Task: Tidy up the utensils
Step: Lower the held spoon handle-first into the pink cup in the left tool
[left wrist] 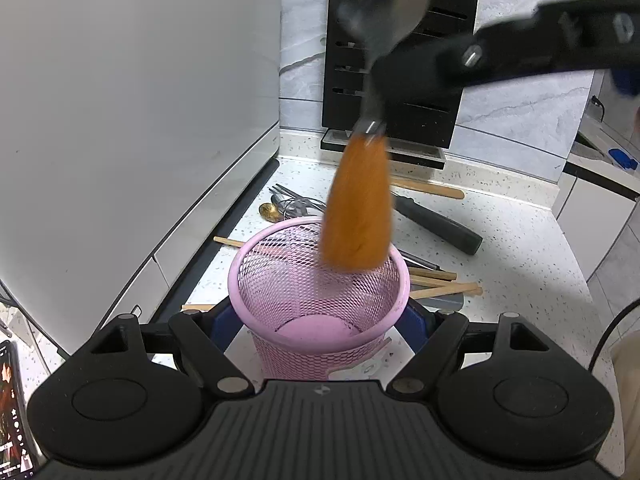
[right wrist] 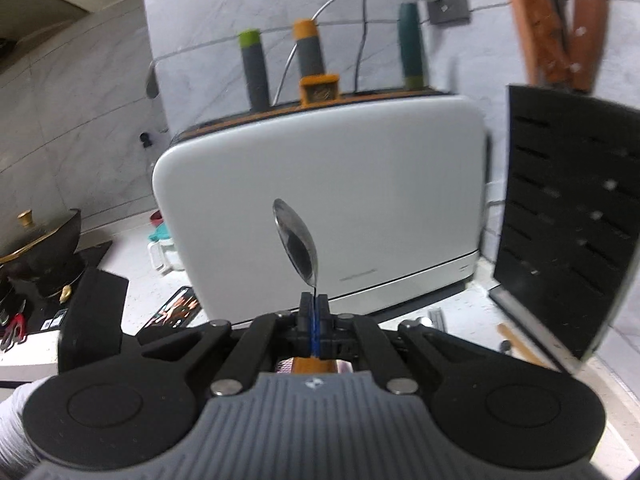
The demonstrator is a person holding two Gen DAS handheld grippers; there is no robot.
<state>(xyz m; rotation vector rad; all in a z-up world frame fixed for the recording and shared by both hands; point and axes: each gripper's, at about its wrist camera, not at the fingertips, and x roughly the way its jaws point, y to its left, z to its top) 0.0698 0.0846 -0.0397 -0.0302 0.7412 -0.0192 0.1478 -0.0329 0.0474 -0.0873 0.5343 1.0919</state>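
A large white appliance [left wrist: 132, 120] fills the left. Just right of it, the left gripper [left wrist: 320, 320] pinches the pink mesh cup [left wrist: 320, 296] near the camera on the speckled counter [left wrist: 520, 248]. Above the cup's far rim, the right gripper [right wrist: 315, 304], jaws pressed together, grips a wooden-handled spoon [right wrist: 296, 240], bowl upward. Chopsticks [left wrist: 444, 284] and a black-handled tool [left wrist: 440, 224] lie right.

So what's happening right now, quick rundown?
Left gripper clamps the pink mesh cup. Right gripper shut on the spoon, orange handle poised over the cup. Nothing blocking.
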